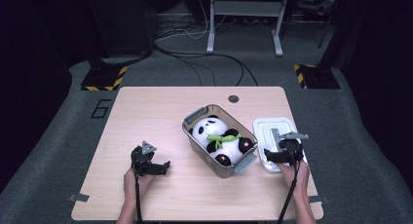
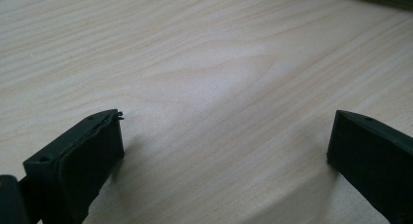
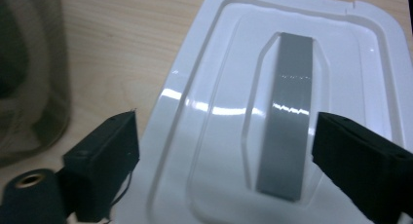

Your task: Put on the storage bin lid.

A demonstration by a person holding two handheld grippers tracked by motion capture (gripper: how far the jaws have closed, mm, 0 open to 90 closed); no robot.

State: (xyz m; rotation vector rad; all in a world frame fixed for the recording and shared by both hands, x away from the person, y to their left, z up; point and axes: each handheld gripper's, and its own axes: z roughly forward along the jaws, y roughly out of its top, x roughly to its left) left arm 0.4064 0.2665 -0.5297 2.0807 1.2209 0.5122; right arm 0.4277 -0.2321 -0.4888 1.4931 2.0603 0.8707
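Right gripper view: lid's grey handle (image 3: 287, 114) between spread right tool (image 3: 224, 158) jaws.

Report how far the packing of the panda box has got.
Done: the panda toy lies inside the clear box. In hand: the right gripper hovers open over the white lid, which lies flat on the table to the right of the box, jaws either side of its grey handle. The left gripper is open over bare wood. Left: grasping the lid and closing the box.
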